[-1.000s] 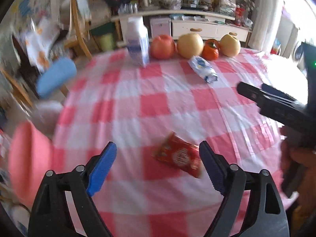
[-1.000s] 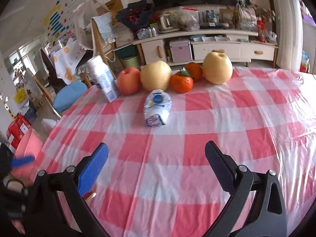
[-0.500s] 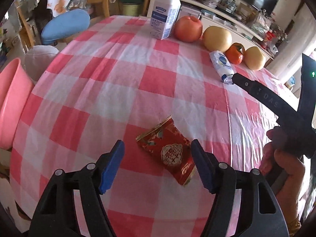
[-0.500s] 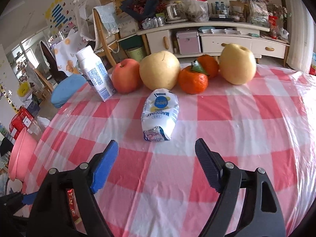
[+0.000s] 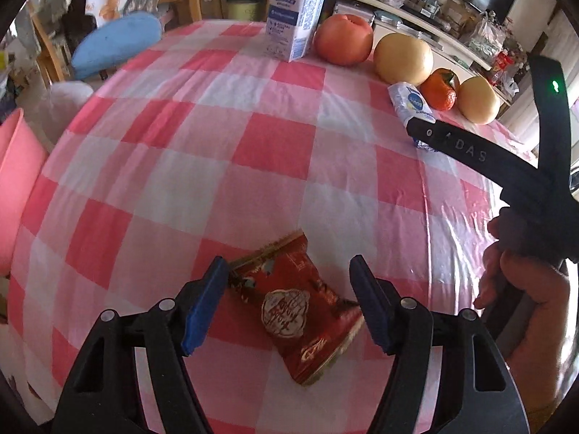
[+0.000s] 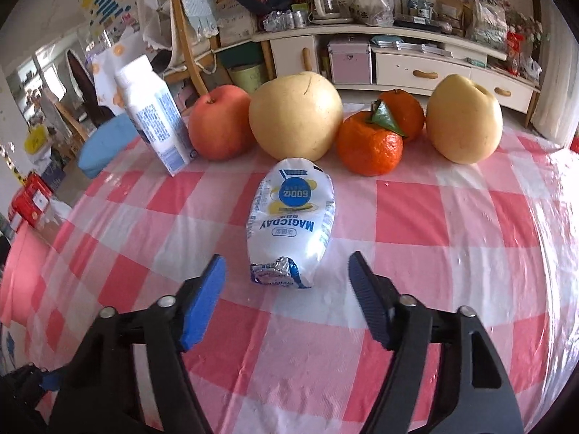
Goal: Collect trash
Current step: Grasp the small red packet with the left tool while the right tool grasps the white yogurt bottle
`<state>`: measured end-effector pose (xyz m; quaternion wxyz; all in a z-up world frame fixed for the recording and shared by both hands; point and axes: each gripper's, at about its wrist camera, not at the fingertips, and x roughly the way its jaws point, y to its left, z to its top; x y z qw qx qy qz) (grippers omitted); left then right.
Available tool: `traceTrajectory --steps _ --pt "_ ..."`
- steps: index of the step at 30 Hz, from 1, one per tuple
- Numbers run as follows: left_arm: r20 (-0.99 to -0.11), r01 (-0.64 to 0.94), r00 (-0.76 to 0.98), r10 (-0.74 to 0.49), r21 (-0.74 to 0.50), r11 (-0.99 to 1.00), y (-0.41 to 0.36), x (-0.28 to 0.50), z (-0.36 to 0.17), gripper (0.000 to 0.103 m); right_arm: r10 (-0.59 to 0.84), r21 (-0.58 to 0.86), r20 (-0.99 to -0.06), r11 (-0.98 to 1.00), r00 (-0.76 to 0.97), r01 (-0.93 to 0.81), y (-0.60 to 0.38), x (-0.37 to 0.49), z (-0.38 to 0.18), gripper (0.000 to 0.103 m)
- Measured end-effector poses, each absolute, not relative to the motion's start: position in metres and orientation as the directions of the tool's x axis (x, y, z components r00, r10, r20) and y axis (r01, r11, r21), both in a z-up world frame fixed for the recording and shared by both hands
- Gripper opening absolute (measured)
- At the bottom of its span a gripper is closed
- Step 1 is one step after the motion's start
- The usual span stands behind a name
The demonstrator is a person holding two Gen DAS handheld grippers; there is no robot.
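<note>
A crumpled red snack wrapper (image 5: 296,307) lies flat on the red-and-white checked tablecloth (image 5: 217,166). My left gripper (image 5: 287,275) points down over it, jaws straddling the wrapper with the blue pads at its edges and no visible squeeze. A white and blue bread packet (image 6: 291,217) lies in front of the fruit. My right gripper (image 6: 286,266) is low behind the packet's near end. Its jaws are closing, with that end just between the tips and untouched. In the left wrist view, one black finger (image 5: 452,146) of the right gripper reaches to the packet (image 5: 410,103), held by a hand (image 5: 524,289).
A milk carton (image 6: 155,123), an apple (image 6: 220,126), two pears (image 6: 296,115) and two mandarins (image 6: 369,144) line the table's far side. A pink basin (image 5: 14,188) and a blue-cushioned chair (image 5: 115,43) stand off the left edge. A cluttered sideboard (image 6: 416,68) is behind.
The left gripper has sunk over the red wrapper with its jaws narrowed around it. The right gripper has advanced towards the bread packet with its jaws narrowing.
</note>
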<state>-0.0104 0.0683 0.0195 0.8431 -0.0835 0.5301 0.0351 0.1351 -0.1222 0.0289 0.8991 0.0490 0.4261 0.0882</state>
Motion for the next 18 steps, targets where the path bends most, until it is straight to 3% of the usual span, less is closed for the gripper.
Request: traceTrajectory --steps 3,9,18 --pt "-0.896 -0.129 0.444 -0.023 -0.090 0.988 0.064 -0.009 0.019 0.068 0.167 0.118 -0.765 0.986 0.622 -0.121 -0.119 0.137 0.024 0.048" --pt "-0.885 -0.094 0.465 -0.027 -0.080 0.992 0.061 -0.011 0.020 0.057 0.165 0.109 -0.762 0.986 0.626 -0.126 -0.122 0.136 0.021 0.046" --pt "-0.891 -0.052 0.453 -0.007 -0.034 0.998 0.061 -0.026 0.018 0.059 0.157 0.093 -0.761 0.987 0.630 -0.135 -0.121 0.128 0.025 0.045"
